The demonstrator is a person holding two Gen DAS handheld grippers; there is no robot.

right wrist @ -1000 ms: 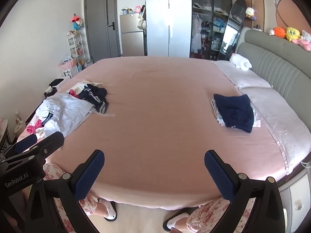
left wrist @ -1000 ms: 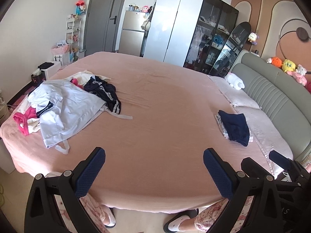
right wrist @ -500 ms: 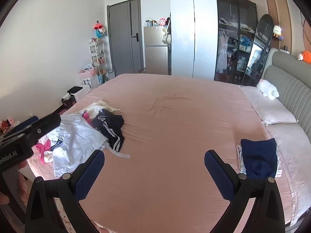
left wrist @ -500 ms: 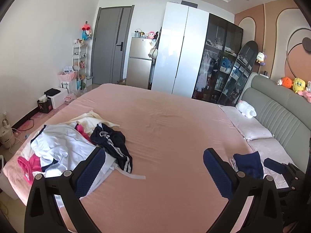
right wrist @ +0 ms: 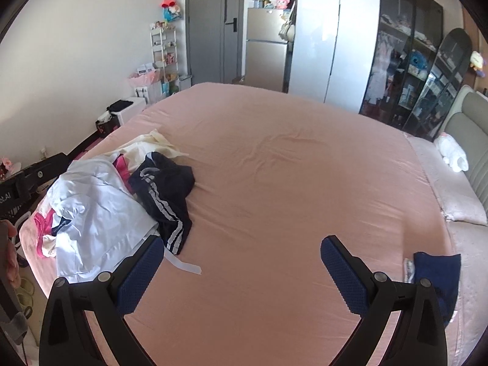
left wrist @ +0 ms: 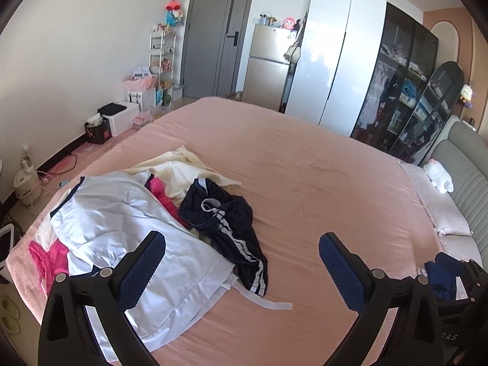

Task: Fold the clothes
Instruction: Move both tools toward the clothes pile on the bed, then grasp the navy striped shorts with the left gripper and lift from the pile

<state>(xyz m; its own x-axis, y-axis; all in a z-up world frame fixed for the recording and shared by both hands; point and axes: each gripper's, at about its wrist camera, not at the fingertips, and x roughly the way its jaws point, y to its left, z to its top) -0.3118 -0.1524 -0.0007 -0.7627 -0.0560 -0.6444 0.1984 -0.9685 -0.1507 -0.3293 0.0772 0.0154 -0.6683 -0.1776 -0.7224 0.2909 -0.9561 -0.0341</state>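
Note:
A heap of unfolded clothes lies at the left of the pink bed [left wrist: 305,164]: a white shirt [left wrist: 122,228], navy shorts with white stripes [left wrist: 228,222], a cream garment [left wrist: 183,170] and pink pieces [left wrist: 48,256]. The same navy shorts [right wrist: 164,189] and white shirt [right wrist: 94,213] show in the right wrist view. A folded navy garment [right wrist: 436,271] rests near the pillows. My left gripper [left wrist: 242,259] hangs open above the heap's near edge, holding nothing. My right gripper [right wrist: 242,262] is open over bare sheet, just right of the heap.
Pillows [right wrist: 460,204] and a grey headboard [right wrist: 469,125] bound the bed on the right. A wardrobe [left wrist: 329,52], fridge [left wrist: 268,67] and door [left wrist: 219,30] stand beyond the far edge. Shelves, boxes and cables crowd the floor at left. Slippers [left wrist: 9,314] lie by the near corner.
Both grippers have moved forward and left over the bed, so the clothes heap is now closer and larger. Both stayed open.

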